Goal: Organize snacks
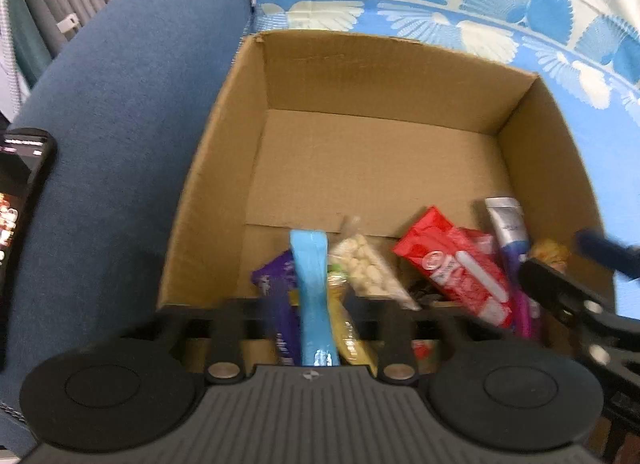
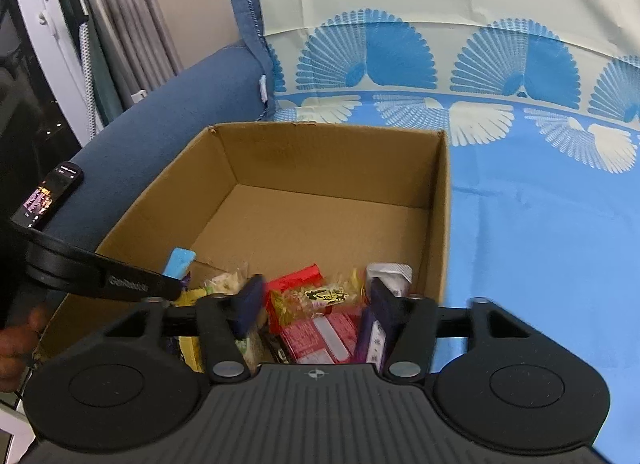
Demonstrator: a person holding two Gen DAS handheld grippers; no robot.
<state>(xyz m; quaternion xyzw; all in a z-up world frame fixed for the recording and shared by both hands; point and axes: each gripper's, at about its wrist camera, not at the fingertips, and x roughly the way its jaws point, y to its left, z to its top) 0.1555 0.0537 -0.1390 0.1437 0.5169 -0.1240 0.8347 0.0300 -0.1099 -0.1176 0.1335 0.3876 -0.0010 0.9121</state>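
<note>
Open brown cardboard box (image 2: 332,168) on a blue fan-print cloth: wrapped snacks, among them a red foil packet (image 1: 456,264) and a light-blue bar (image 1: 314,288), crowd its near end. Left gripper (image 1: 316,320) and right gripper (image 2: 316,304) stand open above them, gripping nothing. Far floor bare; arranging seemingly remains.

Matt brown cardboard box (image 1: 224,168) holds glossy plastic snack wrappers (image 1: 456,264) beside a rough blue cloth armrest (image 1: 132,112).

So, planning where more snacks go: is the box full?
No. The cardboard box holds snacks only at its near end; the far floor is bare.
</note>
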